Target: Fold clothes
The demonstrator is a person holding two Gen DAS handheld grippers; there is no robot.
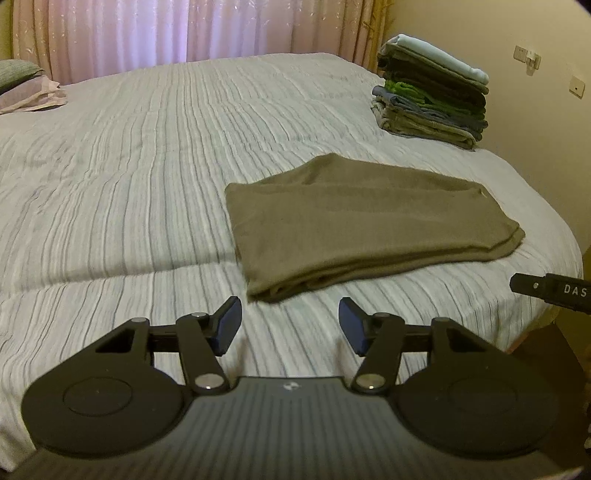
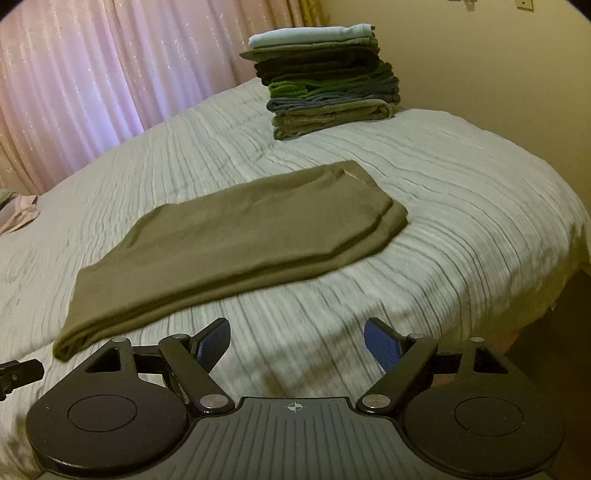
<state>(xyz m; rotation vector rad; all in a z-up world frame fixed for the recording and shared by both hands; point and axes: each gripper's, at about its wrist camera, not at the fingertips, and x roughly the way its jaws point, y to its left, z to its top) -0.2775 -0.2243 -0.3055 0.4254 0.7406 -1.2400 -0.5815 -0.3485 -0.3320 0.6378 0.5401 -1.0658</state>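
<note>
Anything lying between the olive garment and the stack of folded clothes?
Nothing: only bare striped bedspread separates the olive garment from the stack of folded clothes. Both wrist views show it, the right one most clearly.

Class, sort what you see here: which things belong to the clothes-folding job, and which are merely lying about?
Belongs to the job:
- olive-brown garment, folded flat on the bed
- stack of folded clothes at the far corner
- left gripper and right gripper, both open and empty

Just lying about:
- pink cloth and grey pillow at the far left
- curtains
- wall sockets
</note>
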